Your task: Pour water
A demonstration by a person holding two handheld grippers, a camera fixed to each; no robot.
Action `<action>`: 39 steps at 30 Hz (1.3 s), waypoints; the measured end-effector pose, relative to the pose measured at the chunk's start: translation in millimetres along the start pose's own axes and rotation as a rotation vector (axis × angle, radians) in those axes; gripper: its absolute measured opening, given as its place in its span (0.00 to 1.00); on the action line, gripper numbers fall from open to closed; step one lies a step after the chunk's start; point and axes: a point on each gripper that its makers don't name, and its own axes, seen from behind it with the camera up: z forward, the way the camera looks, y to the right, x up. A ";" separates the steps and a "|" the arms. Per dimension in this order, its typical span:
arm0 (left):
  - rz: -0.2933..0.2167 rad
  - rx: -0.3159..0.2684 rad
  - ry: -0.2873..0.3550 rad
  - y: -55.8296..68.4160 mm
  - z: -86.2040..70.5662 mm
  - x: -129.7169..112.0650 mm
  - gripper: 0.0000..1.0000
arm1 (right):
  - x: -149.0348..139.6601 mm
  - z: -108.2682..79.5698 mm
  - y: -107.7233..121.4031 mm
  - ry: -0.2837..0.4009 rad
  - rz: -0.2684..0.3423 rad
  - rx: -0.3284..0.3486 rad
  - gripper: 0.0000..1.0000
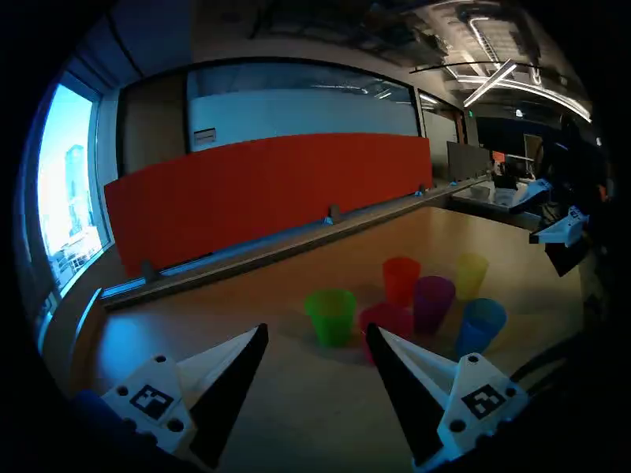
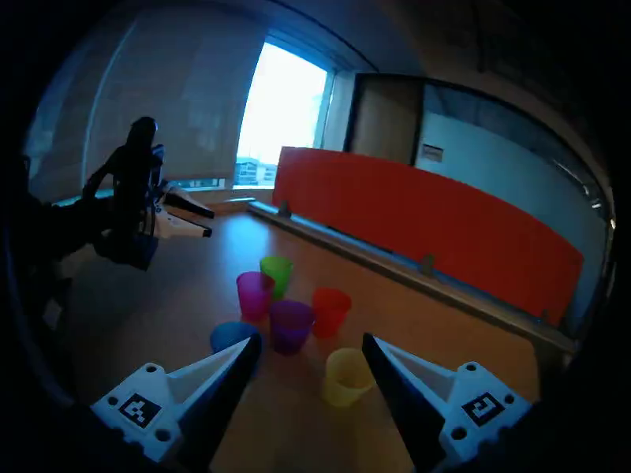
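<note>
wooden table (image 1: pixel 315 418), red partition (image 1: pixel 268 189) behind purple cup (image 1: pixel 432 299); our left gripper (image 1: pixel 315 327) and right gripper (image 2: pixel 311 337) hover near it, wide open, empty.

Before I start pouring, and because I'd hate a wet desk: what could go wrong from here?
The yellow cup stands close in front of the purple cup and orange cup; closing the open right gripper on it could knock them. Also, I cannot tell which cup holds water, so a tilt might spill early or pour nothing.
</note>
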 end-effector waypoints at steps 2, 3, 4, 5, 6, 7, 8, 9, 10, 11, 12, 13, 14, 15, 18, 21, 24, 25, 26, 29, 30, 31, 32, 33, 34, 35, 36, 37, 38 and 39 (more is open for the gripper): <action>0.006 -0.014 -0.010 1.6 4.5 -1.5 0.93 | -1.7 1.8 -2.8 -0.009 -0.012 0.012 1.00; 0.010 -0.021 -0.016 2.5 7.0 -2.3 0.92 | -2.7 2.8 -4.6 -0.014 -0.017 0.020 1.00; 0.014 -0.026 -0.021 3.0 9.0 -2.8 0.92 | -3.7 3.6 -6.6 -0.018 -0.019 0.028 1.00; 0.018 -0.031 -0.026 3.5 11.1 -3.3 0.92 | -4.7 4.4 -8.6 -0.021 -0.022 0.037 1.00; 0.023 -0.037 -0.031 4.2 13.4 -4.0 0.92 | -5.7 5.3 -10.9 -0.025 -0.023 0.047 1.00; 0.026 -0.042 -0.036 4.9 15.5 -4.7 0.93 | -6.3 6.2 -13.3 -0.029 -0.022 0.056 1.00; 0.030 -0.047 -0.041 5.7 17.5 -5.4 0.93 | -6.9 7.1 -15.6 -0.033 -0.021 0.065 1.00; 0.034 -0.053 -0.047 6.5 19.9 -6.2 0.93 | -7.4 8.1 -18.3 -0.038 -0.020 0.075 1.00; 0.037 -0.059 -0.053 7.2 22.1 -7.0 0.93 | -7.6 8.9 -20.6 -0.041 -0.020 0.085 1.00; 0.040 -0.064 -0.058 7.9 24.3 -7.9 0.93 | -7.8 9.8 -23.0 -0.044 -0.020 0.094 1.00; 0.044 -0.070 -0.065 8.6 26.8 -8.7 0.93 | -8.1 10.8 -25.4 -0.048 -0.020 0.103 1.00; 0.049 -0.075 -0.070 8.8 29.0 -9.4 0.93 | -8.3 11.9 -26.9 -0.050 -0.021 0.108 1.00; 0.054 -0.079 -0.076 9.1 31.3 -10.1 0.93 | -8.5 13.0 -28.4 -0.053 -0.023 0.114 1.00; 0.059 -0.084 -0.082 9.1 33.9 -10.9 0.92 | -8.8 14.3 -30.0 -0.056 -0.025 0.120 1.00; 0.064 -0.091 -0.095 6.8 42.4 -14.2 0.93 | -10.6 18.5 -34.0 -0.064 -0.030 0.134 1.00; 0.057 -0.102 -0.109 4.8 51.3 -18.1 0.93 | -13.0 22.1 -38.4 -0.070 -0.030 0.149 1.00; 0.044 -0.123 -0.122 5.1 59.8 -22.2 0.93 | -14.8 25.0 -42.4 -0.075 -0.026 0.164 1.00; 0.042 -0.128 -0.125 4.9 62.4 -23.4 0.93 | -15.6 26.2 -43.4 -0.077 -0.024 0.168 1.00; 0.039 -0.132 -0.128 4.7 65.0 -24.6 0.93 | -16.5 27.3 -44.3 -0.079 -0.021 0.172 1.00; 0.040 -0.143 -0.139 3.9 73.0 -28.3 0.93 | -19.0 30.5 -47.8 -0.087 -0.014 0.185 1.00; 0.042 -0.146 -0.144 3.6 75.9 -29.8 0.93 | -19.9 31.6 -49.2 -0.090 -0.011 0.190 1.00; 0.045 -0.149 -0.151 3.6 78.4 -31.2 0.93 | -20.8 32.6 -50.5 -0.093 -0.009 0.195 1.00; 0.049 -0.153 -0.157 3.5 80.9 -32.7 0.93 | -21.6 33.7 -51.9 -0.096 -0.008 0.199 1.00; 0.052 -0.157 -0.164 3.4 83.8 -34.4 0.93 | -22.6 34.8 -53.4 -0.099 -0.006 0.204 1.00; 0.055 -0.161 -0.170 3.3 86.2 -35.7 0.93 | -23.6 36.0 -54.5 -0.101 -0.006 0.208 1.00; 0.058 -0.165 -0.175 3.2 88.7 -37.0 0.93 | -24.6 37.1 -55.6 -0.104 -0.006 0.211 1.00; 0.060 -0.169 -0.181 3.1 91.4 -38.3 0.93 | -25.7 38.4 -56.7 -0.107 -0.006 0.215 1.00; 0.062 -0.174 -0.184 3.3 93.5 -39.0 0.93 | -26.4 39.6 -57.6 -0.108 -0.006 0.217 1.00; 0.064 -0.179 -0.187 3.5 95.6 -39.7 0.93 | -27.2 40.7 -58.4 -0.110 -0.006 0.219 1.00; 0.066 -0.183 -0.191 3.7 97.9 -40.4 0.93 | -28.3 42.1 -59.4 -0.112 -0.007 0.221 1.00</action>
